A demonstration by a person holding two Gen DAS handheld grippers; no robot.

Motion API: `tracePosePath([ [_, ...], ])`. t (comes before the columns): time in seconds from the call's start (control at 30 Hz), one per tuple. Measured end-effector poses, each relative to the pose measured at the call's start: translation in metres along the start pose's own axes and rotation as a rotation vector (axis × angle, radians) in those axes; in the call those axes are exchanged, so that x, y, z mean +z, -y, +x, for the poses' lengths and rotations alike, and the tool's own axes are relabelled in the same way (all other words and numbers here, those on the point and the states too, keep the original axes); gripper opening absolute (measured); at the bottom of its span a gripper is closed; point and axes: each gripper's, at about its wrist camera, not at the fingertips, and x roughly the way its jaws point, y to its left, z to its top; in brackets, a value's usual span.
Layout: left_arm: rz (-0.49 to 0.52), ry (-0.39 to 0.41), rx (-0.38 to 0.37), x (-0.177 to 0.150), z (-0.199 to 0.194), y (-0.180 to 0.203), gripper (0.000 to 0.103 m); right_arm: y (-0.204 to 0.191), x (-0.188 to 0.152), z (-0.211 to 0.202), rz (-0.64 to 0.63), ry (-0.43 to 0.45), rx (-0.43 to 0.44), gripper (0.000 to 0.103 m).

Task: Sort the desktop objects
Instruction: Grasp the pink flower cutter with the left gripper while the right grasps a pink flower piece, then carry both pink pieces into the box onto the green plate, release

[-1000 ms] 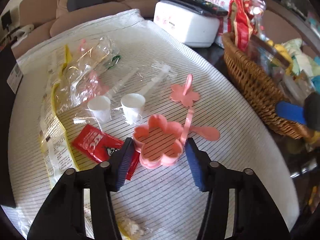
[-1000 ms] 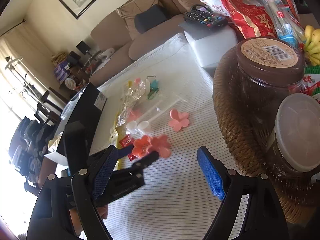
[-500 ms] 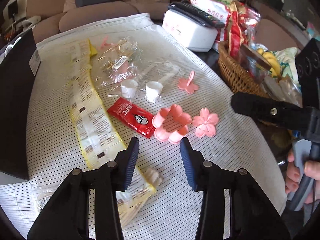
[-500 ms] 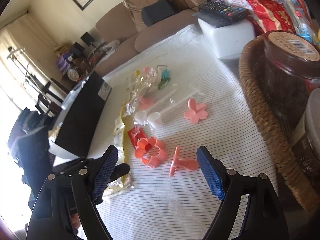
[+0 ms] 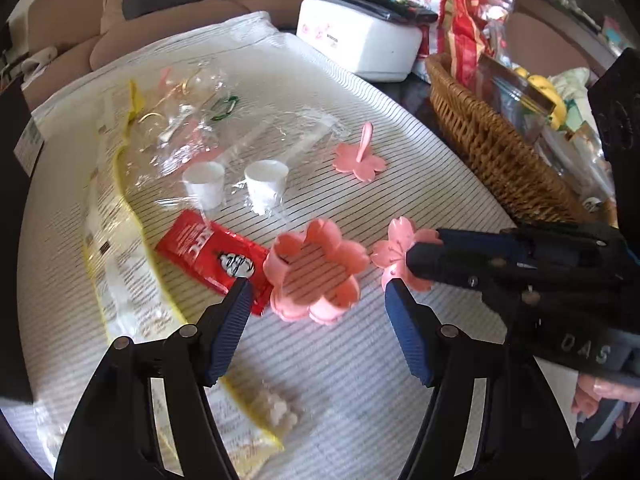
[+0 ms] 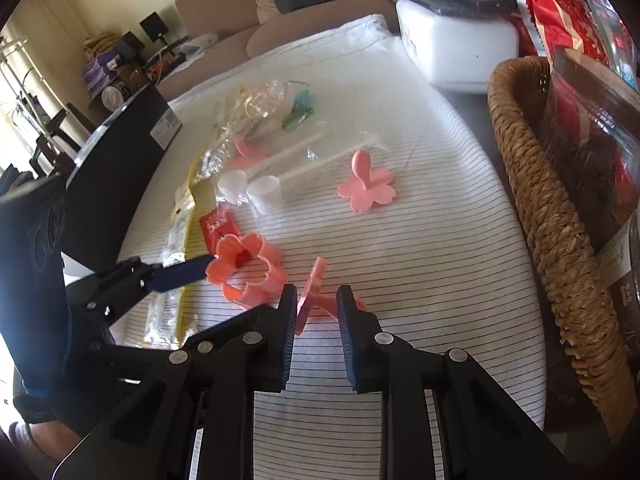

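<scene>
Two grippers worked the table's middle — left gripper opening around the flower ring, right gripper closing on the tilted flower stamp, whose thin stem might slip out.

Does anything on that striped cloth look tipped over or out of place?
Yes. One pink flower-shaped stamp is tipped on edge, its handle between the closing right gripper jaws, while its twin pink flower stamp sits flat, handle up. A red ketchup sachet also lies partly under the pink flower-shaped cutter ring.
</scene>
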Motion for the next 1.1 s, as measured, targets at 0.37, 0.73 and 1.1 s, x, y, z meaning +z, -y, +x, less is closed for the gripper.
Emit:
tracePosePath([
  [0.37, 0.026, 0.018, -0.056, 0.003, -0.01, -0.003, 0.035, 0.01, 0.006, -0.013, 0.063, 0.043, 0.08, 0.009],
  [0.73, -0.038, 0.043, -0.043, -0.015, -0.049, -0.023, 0.035, 0.005, 0.005, -0.027, 0.099, 0.068, 0.072, 0.012],
  [1.1, -0.099, 0.158, -0.031, -0.026, -0.156, -0.062, 0.035, -0.031, 0.003, 0.009, -0.118, 0.02, -0.086, 0.006],
])
